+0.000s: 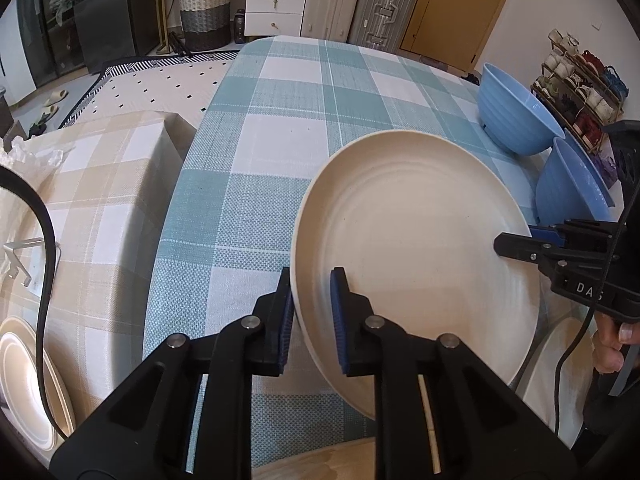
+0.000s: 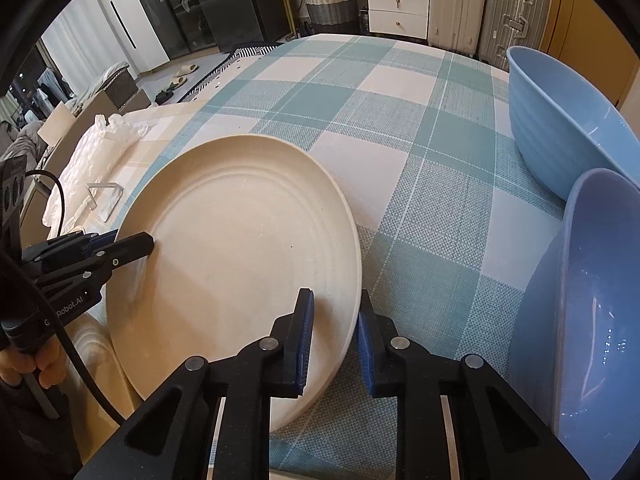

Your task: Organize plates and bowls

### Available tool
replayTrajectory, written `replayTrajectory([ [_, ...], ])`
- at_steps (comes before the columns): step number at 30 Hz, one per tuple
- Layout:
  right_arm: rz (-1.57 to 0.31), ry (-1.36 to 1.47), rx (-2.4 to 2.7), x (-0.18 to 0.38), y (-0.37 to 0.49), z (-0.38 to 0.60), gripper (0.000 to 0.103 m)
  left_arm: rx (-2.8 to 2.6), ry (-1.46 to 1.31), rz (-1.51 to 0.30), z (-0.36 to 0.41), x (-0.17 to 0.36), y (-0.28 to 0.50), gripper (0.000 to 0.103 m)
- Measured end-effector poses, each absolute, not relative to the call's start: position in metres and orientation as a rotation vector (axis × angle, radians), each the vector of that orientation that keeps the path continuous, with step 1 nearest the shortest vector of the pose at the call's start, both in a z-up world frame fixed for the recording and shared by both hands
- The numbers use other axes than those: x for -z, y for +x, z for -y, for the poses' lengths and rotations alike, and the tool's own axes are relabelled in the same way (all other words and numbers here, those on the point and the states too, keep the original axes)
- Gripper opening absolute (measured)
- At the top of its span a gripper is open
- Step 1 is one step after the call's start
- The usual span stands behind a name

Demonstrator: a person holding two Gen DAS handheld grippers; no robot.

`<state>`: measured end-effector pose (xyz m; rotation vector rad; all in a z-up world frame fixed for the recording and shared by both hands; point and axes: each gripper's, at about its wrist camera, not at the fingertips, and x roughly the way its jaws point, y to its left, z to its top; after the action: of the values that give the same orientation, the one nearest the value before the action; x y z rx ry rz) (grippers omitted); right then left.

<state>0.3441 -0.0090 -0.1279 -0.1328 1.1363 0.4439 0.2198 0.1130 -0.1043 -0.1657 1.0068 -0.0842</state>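
The cream plate hangs tilted above the checked surface, pinched at opposite rims. The left gripper has its jaws narrow around the rim at 7 o'clock in its own view; the right gripper straddles the far rim at 5 o'clock in its view, pads looking barely seated. If either hand pulls unevenly the plate could twist out and drop onto another plate below. Two blue bowls stand at 2 o'clock, near enough to be clipped.
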Motion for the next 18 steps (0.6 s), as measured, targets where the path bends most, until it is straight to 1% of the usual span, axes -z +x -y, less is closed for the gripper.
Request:
replayTrajectory([
  [18, -1.013, -0.142, -0.477, 0.077, 0.312, 0.009, 0.020, 0.036, -0.162, -0.884, -0.112, 0.048, 0.181, 0.014],
])
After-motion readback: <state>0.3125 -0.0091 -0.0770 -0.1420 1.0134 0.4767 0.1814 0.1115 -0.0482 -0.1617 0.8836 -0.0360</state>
